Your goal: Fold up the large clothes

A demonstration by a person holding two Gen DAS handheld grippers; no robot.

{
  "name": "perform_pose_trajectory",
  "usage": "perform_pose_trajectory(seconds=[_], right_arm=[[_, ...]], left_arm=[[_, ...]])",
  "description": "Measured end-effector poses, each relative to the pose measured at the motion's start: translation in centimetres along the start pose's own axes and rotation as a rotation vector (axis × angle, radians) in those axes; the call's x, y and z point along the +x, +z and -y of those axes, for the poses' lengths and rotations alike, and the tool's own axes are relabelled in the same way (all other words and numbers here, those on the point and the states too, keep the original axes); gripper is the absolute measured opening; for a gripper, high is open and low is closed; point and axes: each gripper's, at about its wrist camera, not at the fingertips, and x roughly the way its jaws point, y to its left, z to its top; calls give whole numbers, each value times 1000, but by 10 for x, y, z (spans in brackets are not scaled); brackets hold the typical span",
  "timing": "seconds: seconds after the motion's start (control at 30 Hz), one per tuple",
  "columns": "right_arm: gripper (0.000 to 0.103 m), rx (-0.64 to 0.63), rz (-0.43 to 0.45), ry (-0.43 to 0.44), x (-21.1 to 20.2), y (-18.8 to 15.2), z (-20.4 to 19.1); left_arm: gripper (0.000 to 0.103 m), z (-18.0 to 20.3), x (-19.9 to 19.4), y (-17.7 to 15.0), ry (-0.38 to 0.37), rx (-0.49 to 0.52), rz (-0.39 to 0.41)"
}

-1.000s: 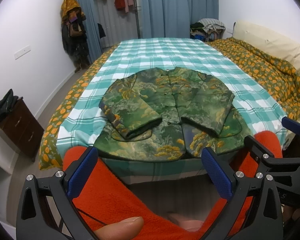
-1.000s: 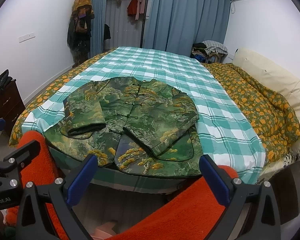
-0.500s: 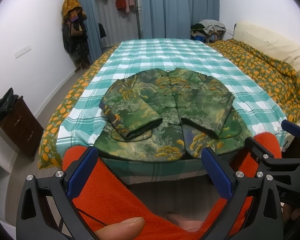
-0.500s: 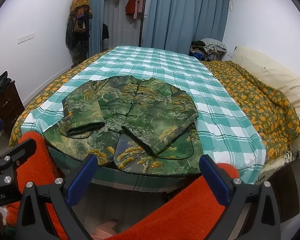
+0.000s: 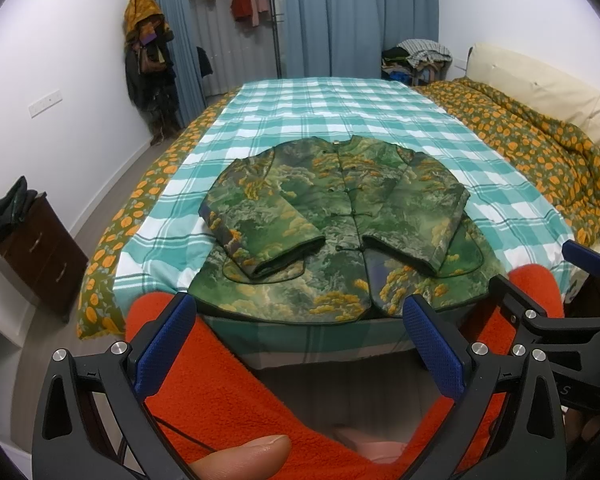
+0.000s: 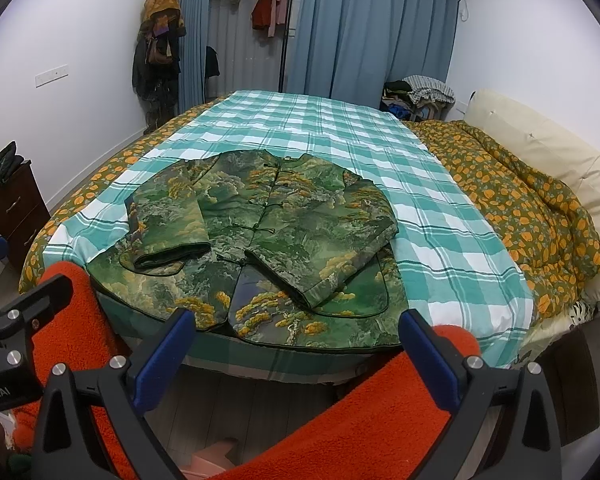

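A green and gold patterned jacket [image 5: 336, 216] lies flat on the teal checked bed sheet [image 5: 340, 108], front up, with both sleeves folded in across its body. It also shows in the right wrist view [image 6: 268, 236]. Its hem reaches the bed's near edge. My left gripper [image 5: 300, 336] is open and empty, held back from the bed just short of the hem. My right gripper [image 6: 296, 344] is open and empty too, beside the left one, and it shows at the right of the left wrist view [image 5: 556, 300].
An orange-flowered quilt [image 6: 532, 204] is bunched along the bed's right side by a cream headboard [image 6: 540, 140]. A dark nightstand [image 5: 40, 252] stands at the left wall. Coats hang on the far wall [image 5: 148, 60]. Orange fleece sleeves [image 5: 236, 392] fill the foreground.
Both grippers have barely shifted; the jacket has not moved.
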Motion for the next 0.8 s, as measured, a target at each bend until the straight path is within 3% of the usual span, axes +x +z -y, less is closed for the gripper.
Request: perform_pose_trajectory(seconds=[0.8], right_arm=[[103, -1, -8, 4, 4, -5, -2]], left_arm=[[103, 1, 0, -1, 1, 0, 0]])
